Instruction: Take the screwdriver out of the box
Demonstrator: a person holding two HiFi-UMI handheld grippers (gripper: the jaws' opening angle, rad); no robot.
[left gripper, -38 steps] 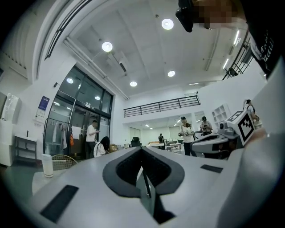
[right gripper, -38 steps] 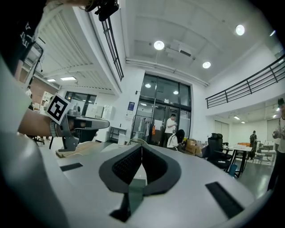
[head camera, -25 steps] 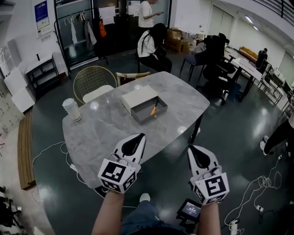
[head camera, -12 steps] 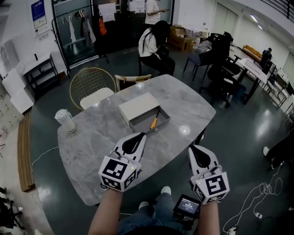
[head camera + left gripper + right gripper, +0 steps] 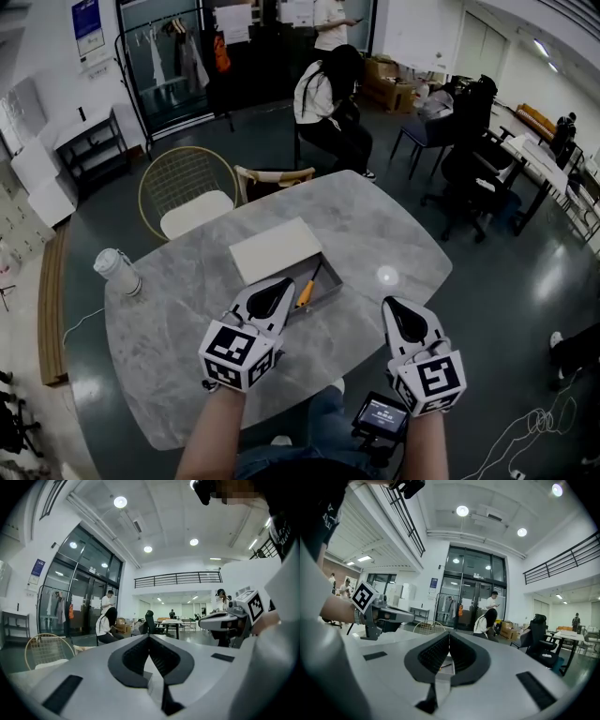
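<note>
A shallow grey box [image 5: 330, 278] stands open at the middle of the marble table [image 5: 187, 319], with its cream lid [image 5: 275, 249] lying over its far left part. Inside lies the screwdriver [image 5: 305, 292], orange handle toward me. My left gripper [image 5: 283, 285] is shut and empty, its tip just at the box's near left corner in the head view. Right of the box, my right gripper [image 5: 393, 304] hangs over the table's near edge, also shut and empty. Through the right gripper [image 5: 449, 634] view's jaw gap, the box and an orange bit of the screwdriver [image 5: 443, 666] show. The left gripper [image 5: 149, 637] view looks level across the room.
A white lidded cup [image 5: 117, 272] stands at the table's left end. A gold wire chair [image 5: 187, 192] and a wooden chair [image 5: 274, 178] stand behind the table. A person [image 5: 328, 98] sits beyond them. A small screen [image 5: 380, 415] hangs at my waist.
The table and box have come closer. Both grippers moved forward from off the table's near edge to over it, the left tip now reaching the box. Both stayed shut.
</note>
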